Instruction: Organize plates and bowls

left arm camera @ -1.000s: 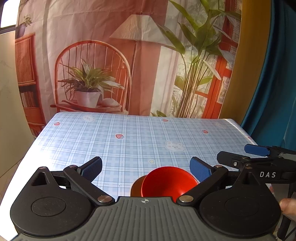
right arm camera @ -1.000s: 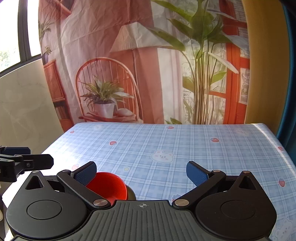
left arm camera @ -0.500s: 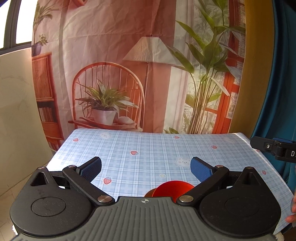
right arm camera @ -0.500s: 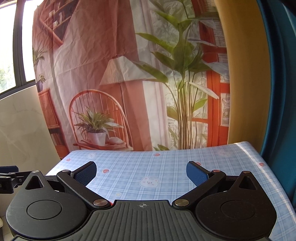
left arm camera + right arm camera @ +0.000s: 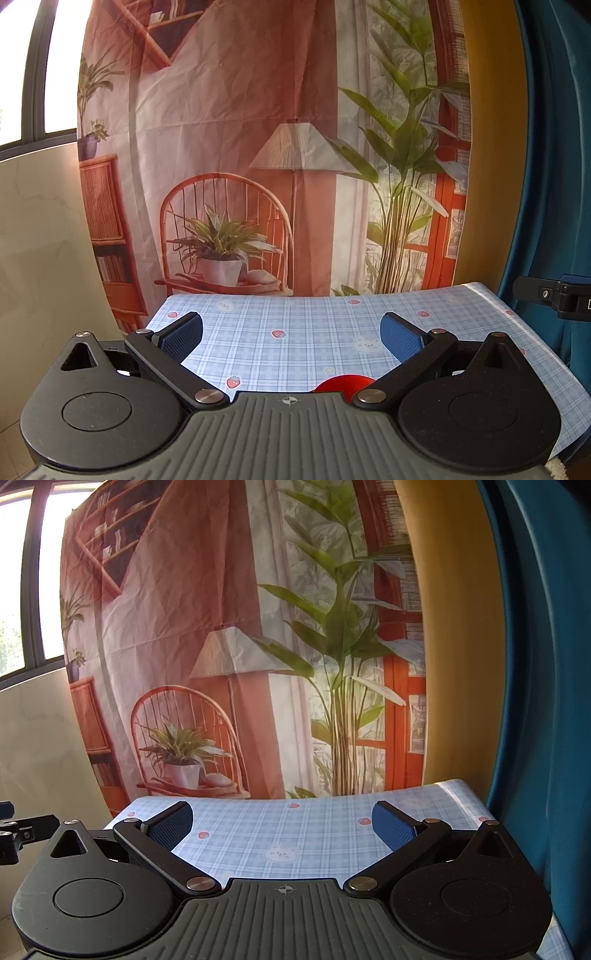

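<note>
In the left wrist view, only the top rim of a red bowl (image 5: 345, 383) shows on the table, just above my gripper's body and mostly hidden by it. My left gripper (image 5: 291, 332) is open and empty, raised back from the bowl. My right gripper (image 5: 282, 821) is open and empty too; no bowl or plate shows in its view. Part of the right gripper (image 5: 554, 297) appears at the right edge of the left wrist view. Part of the left gripper (image 5: 22, 830) appears at the left edge of the right wrist view.
The table has a blue checked cloth (image 5: 295, 332) with strawberry and bear prints. A printed backdrop (image 5: 258, 166) of a chair, lamp and plants hangs behind it. A blue curtain (image 5: 546, 701) hangs at the right, a pale wall (image 5: 40, 240) at the left.
Both grippers have pulled back and tilted up from the table. The red bowl has sunk almost out of the left wrist view and left the right wrist view. Both stayed open.
</note>
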### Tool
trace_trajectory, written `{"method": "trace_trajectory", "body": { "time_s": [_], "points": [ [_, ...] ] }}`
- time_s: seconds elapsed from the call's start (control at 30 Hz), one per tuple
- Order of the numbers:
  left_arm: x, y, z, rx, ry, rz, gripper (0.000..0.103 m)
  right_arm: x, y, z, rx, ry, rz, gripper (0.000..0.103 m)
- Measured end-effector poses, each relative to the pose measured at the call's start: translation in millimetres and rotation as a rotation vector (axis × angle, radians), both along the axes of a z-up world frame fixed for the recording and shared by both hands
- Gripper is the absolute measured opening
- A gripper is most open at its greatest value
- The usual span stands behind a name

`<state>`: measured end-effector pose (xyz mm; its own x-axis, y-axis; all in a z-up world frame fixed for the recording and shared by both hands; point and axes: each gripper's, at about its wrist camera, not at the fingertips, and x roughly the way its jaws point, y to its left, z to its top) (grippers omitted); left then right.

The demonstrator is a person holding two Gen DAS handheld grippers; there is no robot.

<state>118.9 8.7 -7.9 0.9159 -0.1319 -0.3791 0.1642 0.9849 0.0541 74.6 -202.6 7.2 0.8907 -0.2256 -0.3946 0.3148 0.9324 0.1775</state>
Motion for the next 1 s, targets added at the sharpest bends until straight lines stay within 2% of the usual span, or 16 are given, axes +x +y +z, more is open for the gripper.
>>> {"method": "trace_trajectory", "body": {
  "time_s": [0.1,0.27,0.47,0.77,1.0],
  "points": [
    [-15.9,-1.0,6.3,0.015,-0.025,0.019,0.103,-13.5,9.4,5.1,-0.002,-0.01,0.006,0.103],
    [-38.0,1.1,10.8,-0.009,-0.022,0.009,0.103,-35.7,19.9,7.8,0.028,-0.02,0.013,0.103],
    [-61.9,-1.7,9.2,0.001,-0.042,0.011,0.103,-53.7,35.0,7.8,0.01,-0.004,0.017,0.103],
    [-73.2,-1.0,4.0,0.008,-0.042,0.019,0.103,-66.9,49.5,10.8,-0.053,0.021,0.011,0.103],
    [-77.1,4.9,3.4,-0.003,-0.038,0.023,0.103,-71.9,55.6,5.6,-0.05,0.038,0.01,0.103]
  ]
}}
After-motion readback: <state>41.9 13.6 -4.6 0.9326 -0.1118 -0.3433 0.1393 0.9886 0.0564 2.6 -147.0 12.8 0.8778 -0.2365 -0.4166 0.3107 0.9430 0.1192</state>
